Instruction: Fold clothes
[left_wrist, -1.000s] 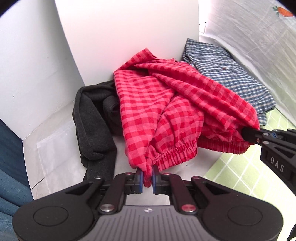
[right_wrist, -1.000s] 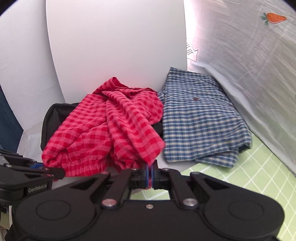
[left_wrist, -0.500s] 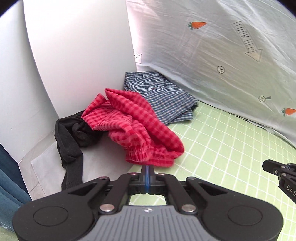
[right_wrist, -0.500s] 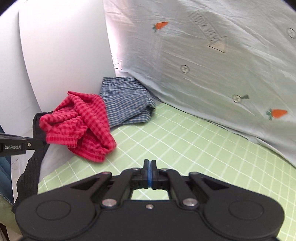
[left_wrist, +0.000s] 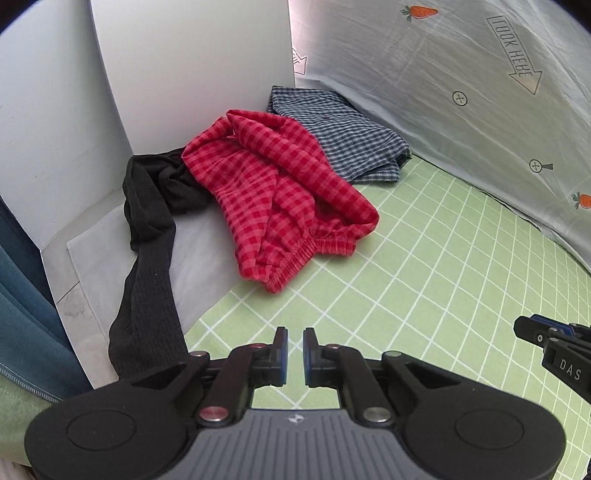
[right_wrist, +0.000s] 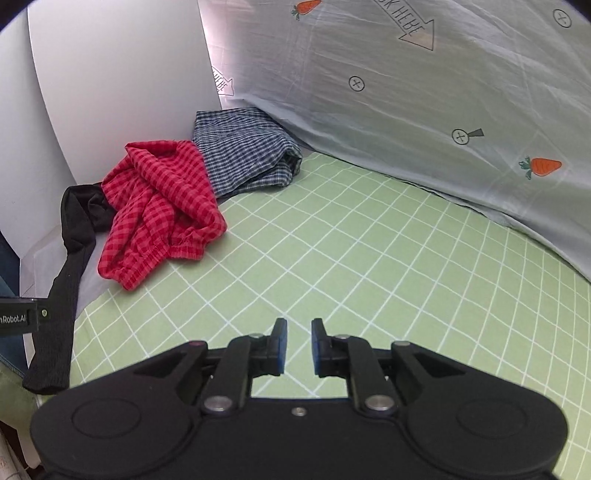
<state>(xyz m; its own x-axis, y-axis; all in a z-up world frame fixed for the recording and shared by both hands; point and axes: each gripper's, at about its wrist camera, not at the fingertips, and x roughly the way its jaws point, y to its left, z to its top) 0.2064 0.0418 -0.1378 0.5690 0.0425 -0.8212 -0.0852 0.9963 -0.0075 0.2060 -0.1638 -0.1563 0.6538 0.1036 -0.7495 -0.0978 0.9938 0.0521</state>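
Three garments lie in the corner: one red checked pair of shorts (left_wrist: 280, 199), one blue plaid piece (left_wrist: 343, 136) and one long black piece (left_wrist: 151, 258), though the black heap may hold more than one item where it bunches behind the red. Two claws show, the left claw (left_wrist: 294, 354) and the right claw (right_wrist: 298, 349). One green gridded sheet (right_wrist: 369, 266) covers the bed, one grey printed cloth (right_wrist: 424, 92) hangs behind, and three carrots show on it in the left view.

A green sheet with a white grid (right_wrist: 369, 258) covers the surface. Behind it hangs a pale blue cloth printed with carrots and arrows (right_wrist: 424, 92). Left of the cloth stands a white board (left_wrist: 192, 66).
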